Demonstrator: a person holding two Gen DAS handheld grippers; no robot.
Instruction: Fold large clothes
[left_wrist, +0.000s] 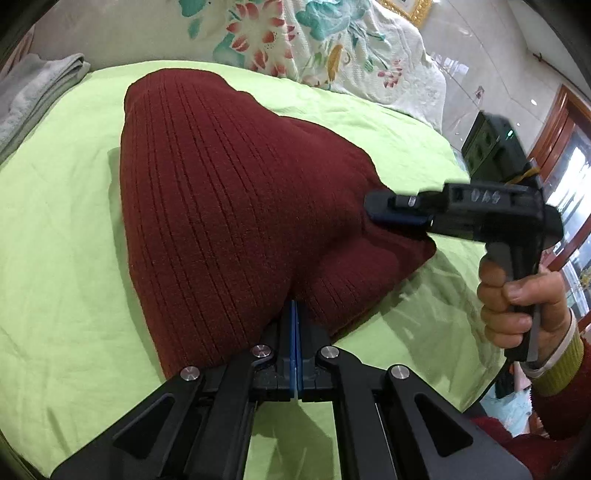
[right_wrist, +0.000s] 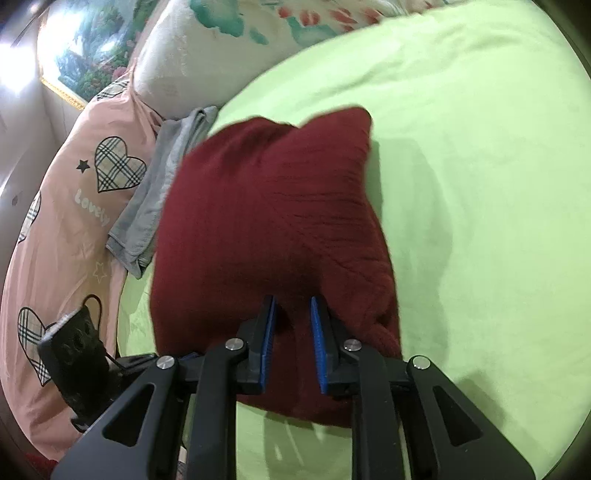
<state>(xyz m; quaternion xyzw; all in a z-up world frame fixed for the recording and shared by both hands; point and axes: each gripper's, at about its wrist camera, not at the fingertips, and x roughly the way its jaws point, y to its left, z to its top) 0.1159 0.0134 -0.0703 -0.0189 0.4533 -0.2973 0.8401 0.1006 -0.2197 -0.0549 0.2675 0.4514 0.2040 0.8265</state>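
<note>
On the bed, across a green sheet (left_wrist: 66, 229), lies the sweater (left_wrist: 207, 206), a dark red ribbed knit already folded down to a thick, roughly triangular bundle. Its ribs run lengthwise, and the soft wool bulges where layers stack.

Left hand-held gripper (left_wrist: 295, 314): its blue pads are pressed fully together at the near edge of the sweater, the tips tucked under or against the fabric; whether any knit is caught between them I cannot tell. That placement suits pinning or lifting the near hem for another fold.

Right hand-held gripper (right_wrist: 291, 332): its jaws stand a little apart with a hump of sweater between the blue pads, which seem to squeeze the thick knit at its right corner. A hand (left_wrist: 517, 299) grips its black handle. Holding two spots on the same edge probably keeps the bundle square while it is folded or shifted.

A grey cloth (right_wrist: 166, 177) lies folded just beside the sweater, near a pink quilt (right_wrist: 62, 221) with plaid hearts. A floral blanket (left_wrist: 332, 44) sits beyond.
</note>
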